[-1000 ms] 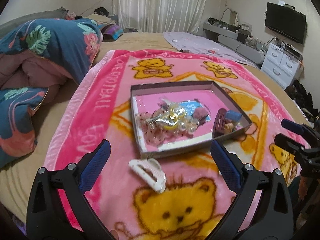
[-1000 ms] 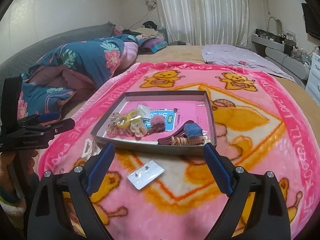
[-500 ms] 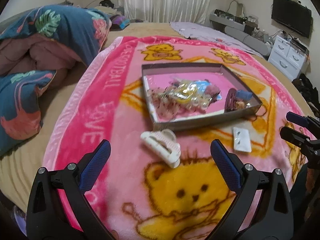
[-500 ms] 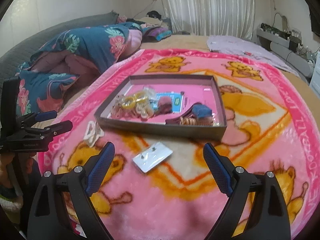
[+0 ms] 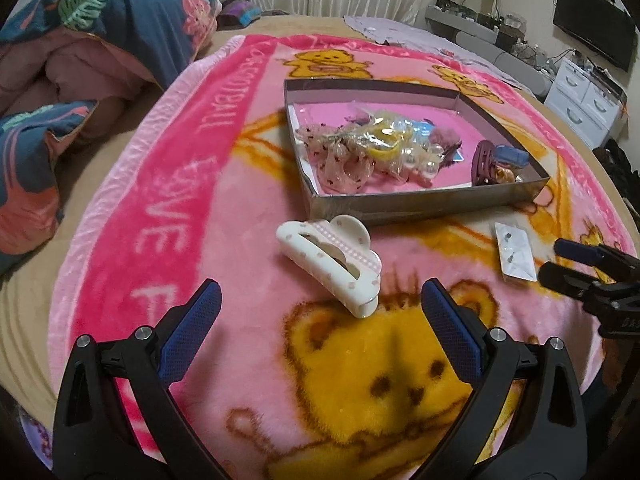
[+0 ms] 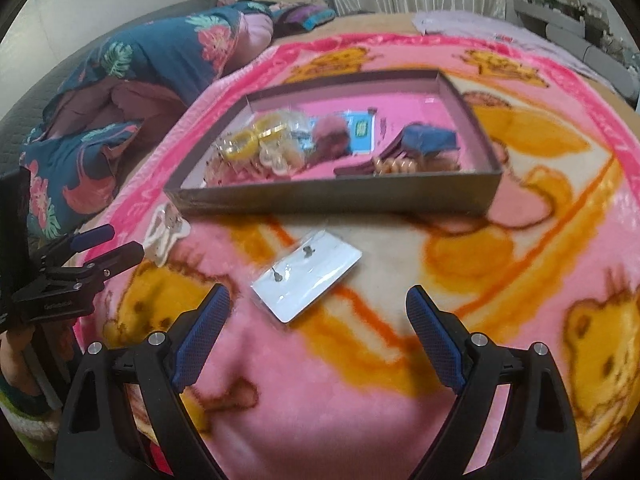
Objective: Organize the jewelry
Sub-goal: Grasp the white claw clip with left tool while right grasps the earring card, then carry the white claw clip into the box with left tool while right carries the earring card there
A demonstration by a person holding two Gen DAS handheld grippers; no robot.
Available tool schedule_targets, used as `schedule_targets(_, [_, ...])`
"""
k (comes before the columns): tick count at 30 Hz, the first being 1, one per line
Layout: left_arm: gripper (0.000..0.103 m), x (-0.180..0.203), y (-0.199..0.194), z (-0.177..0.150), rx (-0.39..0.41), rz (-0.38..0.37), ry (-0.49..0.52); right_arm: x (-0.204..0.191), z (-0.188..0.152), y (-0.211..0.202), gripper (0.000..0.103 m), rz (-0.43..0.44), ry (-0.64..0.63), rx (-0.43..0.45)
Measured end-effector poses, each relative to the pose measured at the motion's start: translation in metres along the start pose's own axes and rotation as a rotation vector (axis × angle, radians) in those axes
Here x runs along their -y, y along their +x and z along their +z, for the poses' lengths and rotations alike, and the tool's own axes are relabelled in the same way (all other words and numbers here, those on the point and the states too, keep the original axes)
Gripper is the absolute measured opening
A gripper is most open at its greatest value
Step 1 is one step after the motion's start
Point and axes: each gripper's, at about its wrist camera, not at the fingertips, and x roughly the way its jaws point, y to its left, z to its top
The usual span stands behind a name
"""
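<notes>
A shallow grey box [image 5: 400, 204] with a pink floor sits on the pink bear blanket and holds several hair ties, clips and packets; it also shows in the right wrist view [image 6: 320, 202]. A white hair claw clip [image 5: 332, 264] lies on the blanket in front of the box, just ahead of my open, empty left gripper [image 5: 320, 328]. A white earring card [image 6: 306, 280] in clear plastic lies just ahead of my open, empty right gripper [image 6: 318, 328]. The card [image 5: 514, 254] and the right gripper [image 5: 568, 264] show at the right of the left wrist view.
A folded blue floral quilt [image 5: 80, 60] lies at the left of the bed. The blanket [image 5: 168, 208] ends at the left on the tan bedsheet. White drawers [image 5: 588, 100] and a wall TV [image 5: 592, 40] stand far right. The claw clip [image 6: 164, 232] lies by the box's left corner.
Both grippers have moved down and forward: the claw clip and the earring card are now larger and closer between the respective fingers. Both stay open and empty.
</notes>
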Motion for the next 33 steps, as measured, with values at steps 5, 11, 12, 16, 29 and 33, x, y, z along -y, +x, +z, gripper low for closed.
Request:
schedule_targets(5, [0.093,-0.003,0.011,0.000,-0.022,-0.035,-0.025,0.001,0.005,0.018,0.068,0.030,0.045,-0.020])
schedule_targets(11, [0.093,-0.003,0.021,0.005,-0.033,-0.054,-0.046,-0.002,0.010,0.024,0.029,0.053,0.055,-0.005])
schedule_targets(12, [0.091,-0.002,0.023,0.006,-0.032,-0.056,-0.047,-0.002,0.009,0.023,0.026,0.054,0.051,-0.003])
schedule_targets(16, [0.058,0.003,0.029,0.009,-0.039,-0.061,-0.040,-0.003,0.008,0.014,0.024,0.049,0.036,0.027])
schedule_targets(29, [0.030,0.008,0.012,0.004,-0.014,-0.081,-0.010,-0.001,0.003,-0.038,0.023,0.009,-0.015,0.148])
schedule_targets(33, [0.029,0.010,0.000,0.003,0.005,-0.106,-0.012,-0.002,0.004,-0.049,0.023,-0.001,-0.028,0.175])
